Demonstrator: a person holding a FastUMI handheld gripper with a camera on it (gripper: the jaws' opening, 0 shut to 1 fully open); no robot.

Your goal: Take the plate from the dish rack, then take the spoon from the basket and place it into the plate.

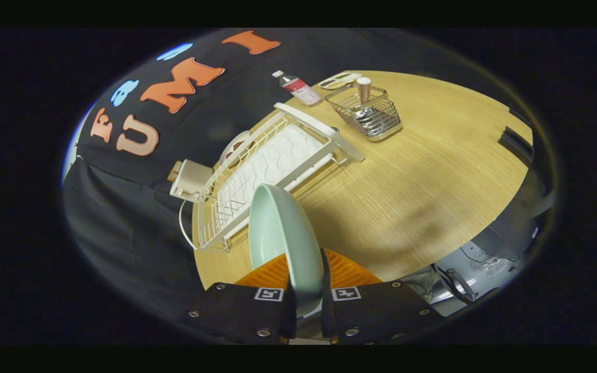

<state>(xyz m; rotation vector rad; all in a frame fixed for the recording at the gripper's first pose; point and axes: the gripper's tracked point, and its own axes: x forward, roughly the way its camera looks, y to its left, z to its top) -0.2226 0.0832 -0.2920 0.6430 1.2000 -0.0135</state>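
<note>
Wooden worktop (407,171) is spread below; the pale plate (283,233) is pinched on edge in the tongs (306,295), clear of the dish rack (262,171). Spoon left: presumably in the far basket (368,116), unclear.

Glossy plate (283,233), wood-grain table (412,171)

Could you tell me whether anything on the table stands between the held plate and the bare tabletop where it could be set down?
Nothing visible does. The gripper is shut on the pale green plate, and bare wooden table lies just beyond it, with the white dish rack to one side and the wire basket farther off.
</note>
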